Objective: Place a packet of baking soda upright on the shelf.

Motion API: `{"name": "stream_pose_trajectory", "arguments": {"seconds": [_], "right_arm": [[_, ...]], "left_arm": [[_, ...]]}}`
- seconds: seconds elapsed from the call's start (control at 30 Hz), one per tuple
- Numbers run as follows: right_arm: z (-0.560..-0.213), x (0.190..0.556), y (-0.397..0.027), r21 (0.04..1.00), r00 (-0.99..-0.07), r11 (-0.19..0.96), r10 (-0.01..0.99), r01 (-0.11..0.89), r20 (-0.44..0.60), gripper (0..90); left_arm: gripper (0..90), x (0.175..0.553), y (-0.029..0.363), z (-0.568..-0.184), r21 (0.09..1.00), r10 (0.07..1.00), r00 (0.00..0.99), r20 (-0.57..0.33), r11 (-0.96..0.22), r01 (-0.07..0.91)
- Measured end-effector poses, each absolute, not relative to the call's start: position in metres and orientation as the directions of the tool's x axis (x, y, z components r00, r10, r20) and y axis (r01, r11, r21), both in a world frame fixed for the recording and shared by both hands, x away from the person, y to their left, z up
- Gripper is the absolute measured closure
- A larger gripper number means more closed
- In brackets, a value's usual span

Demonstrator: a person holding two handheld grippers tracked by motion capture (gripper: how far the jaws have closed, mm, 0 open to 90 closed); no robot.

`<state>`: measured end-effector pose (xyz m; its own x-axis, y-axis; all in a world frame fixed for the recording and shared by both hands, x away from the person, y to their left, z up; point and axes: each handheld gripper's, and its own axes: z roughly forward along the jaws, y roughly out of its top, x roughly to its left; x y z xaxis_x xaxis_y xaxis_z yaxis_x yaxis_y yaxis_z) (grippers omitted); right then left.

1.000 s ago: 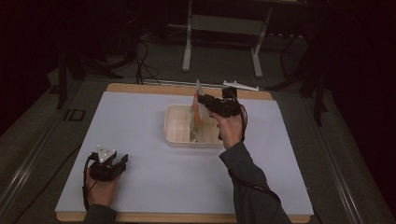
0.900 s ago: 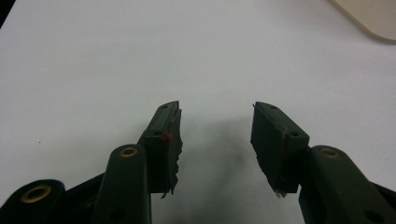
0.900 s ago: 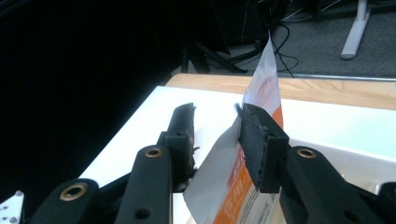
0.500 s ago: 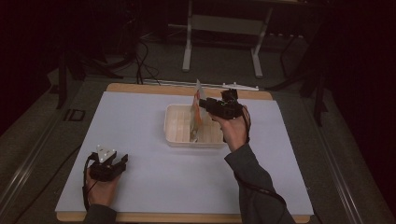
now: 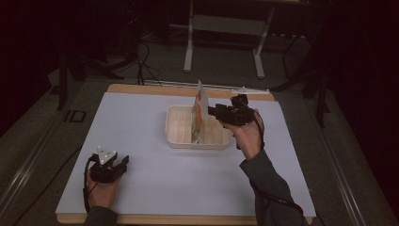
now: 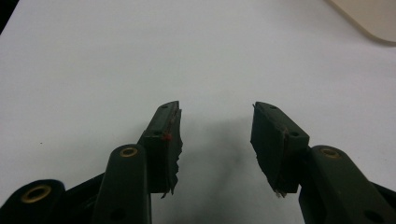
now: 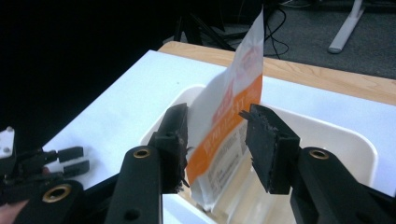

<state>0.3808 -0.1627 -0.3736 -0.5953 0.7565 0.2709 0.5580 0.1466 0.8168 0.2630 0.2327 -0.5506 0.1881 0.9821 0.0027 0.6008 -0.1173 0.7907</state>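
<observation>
A white tabletop [image 5: 150, 141] edged in light wood is recorded at frame centre. A cream-white tray [image 5: 181, 127] is noted there. A white pouch [image 7: 229, 126] carries an orange band with white lettering and a reddish mark above. Both hand-held grippers, left [image 5: 111, 165] and right [image 5: 217, 112], are black; brass-coloured rivets are seen.

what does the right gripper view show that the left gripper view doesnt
Right gripper view alone: an orange and white pouch standing on edge in the white tray, between the right gripper's open jaws, with a gap visible on the right side; the table's wooden edge and the left gripper farther off.

Left gripper view alone: the left gripper's own open jaws with nothing between them, over the bare white tabletop.

Both share: that white tabletop, part of the tray, and a pair of open black jaws.
</observation>
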Motion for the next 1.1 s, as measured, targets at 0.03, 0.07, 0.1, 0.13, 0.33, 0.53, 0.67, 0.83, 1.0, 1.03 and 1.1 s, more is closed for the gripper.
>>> {"name": "stream_pose_trajectory", "arguments": {"seconds": [0.03,0.07,0.1,0.13,0.33,0.53,0.67,0.83,1.0,1.03,1.1], "right_arm": [[-0.374,0.379,-0.164,0.815,-0.596,0.152,0.757,0.559,0.268,58.3],[-0.374,0.378,-0.166,0.814,-0.596,0.154,0.758,0.560,0.266,58.3],[-0.374,0.377,-0.168,0.815,-0.597,0.158,0.759,0.557,0.261,58.3],[-0.374,0.375,-0.169,0.813,-0.598,0.164,0.759,0.559,0.258,58.3],[-0.377,0.367,-0.179,0.808,-0.603,0.194,0.764,0.557,0.232,58.3],[-0.384,0.355,-0.189,0.813,-0.605,0.215,0.771,0.542,0.200,58.0],[-0.395,0.349,-0.196,0.809,-0.599,0.212,0.775,0.548,0.202,57.8],[-0.415,0.342,-0.207,0.791,-0.586,0.225,0.786,0.568,0.197,57.5],[-0.441,0.337,-0.217,0.759,-0.557,0.242,0.810,0.604,0.185,57.3],[-0.447,0.337,-0.219,0.751,-0.551,0.246,0.815,0.613,0.182,57.4],[-0.458,0.335,-0.224,0.741,-0.541,0.257,0.824,0.621,0.167,56.6]], "left_arm": [[52.2,0.263,0.233,-0.551,0.790,0.982,0.189,0.004,-0.119,0.601],[52.2,0.263,0.232,-0.551,0.791,0.982,0.189,0.005,-0.119,0.601],[52.2,0.263,0.232,-0.551,0.791,0.982,0.189,0.004,-0.119,0.600],[52.2,0.263,0.232,-0.551,0.792,0.982,0.189,0.003,-0.118,0.599],[52.2,0.263,0.232,-0.551,0.791,0.982,0.187,0.005,-0.119,0.600],[52.2,0.263,0.232,-0.550,0.795,0.982,0.186,0.004,-0.116,0.596],[52.0,0.263,0.232,-0.551,0.795,0.983,0.185,0.004,-0.116,0.596],[51.6,0.263,0.232,-0.551,0.794,0.983,0.185,0.006,-0.117,0.596],[51.5,0.263,0.232,-0.551,0.792,0.983,0.183,0.009,-0.119,0.600],[51.4,0.263,0.232,-0.551,0.790,0.983,0.183,0.010,-0.120,0.601],[50.8,0.263,0.232,-0.551,0.790,0.984,0.179,0.010,-0.117,0.601]]}}
